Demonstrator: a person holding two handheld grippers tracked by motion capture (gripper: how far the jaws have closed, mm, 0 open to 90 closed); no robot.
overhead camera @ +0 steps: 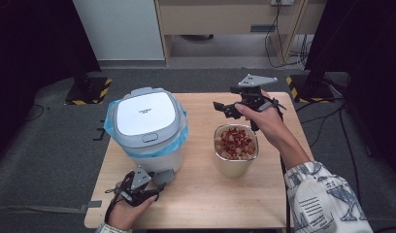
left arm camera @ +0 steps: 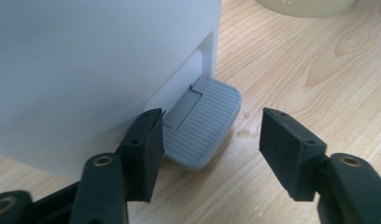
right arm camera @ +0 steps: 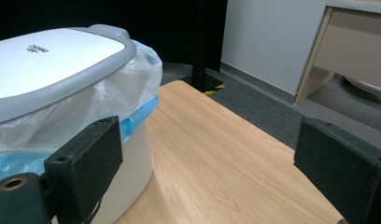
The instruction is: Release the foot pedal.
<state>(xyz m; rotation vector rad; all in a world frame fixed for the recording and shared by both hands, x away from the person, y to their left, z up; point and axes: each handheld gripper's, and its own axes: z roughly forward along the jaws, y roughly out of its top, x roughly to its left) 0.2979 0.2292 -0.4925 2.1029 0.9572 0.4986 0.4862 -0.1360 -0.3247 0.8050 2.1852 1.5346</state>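
Left gripper view: left tongs [left arm camera: 209, 149] gape beside the white bin's ribbed grey plastic pedal [left arm camera: 205, 123]; right tongs [right arm camera: 216, 168] gape above the wooden bench [right arm camera: 216, 154].

High view: fixed overhead on the person's side, facing forward and down, covers the whole light wooden table [overhead camera: 201, 194]. Left gripper view: very close, low at table level, facing the white lidded pedal bin [left arm camera: 86, 70] base. Right gripper view: higher, mid-range, looks across that bin toward the far table edge. All three share bin and tabletop.
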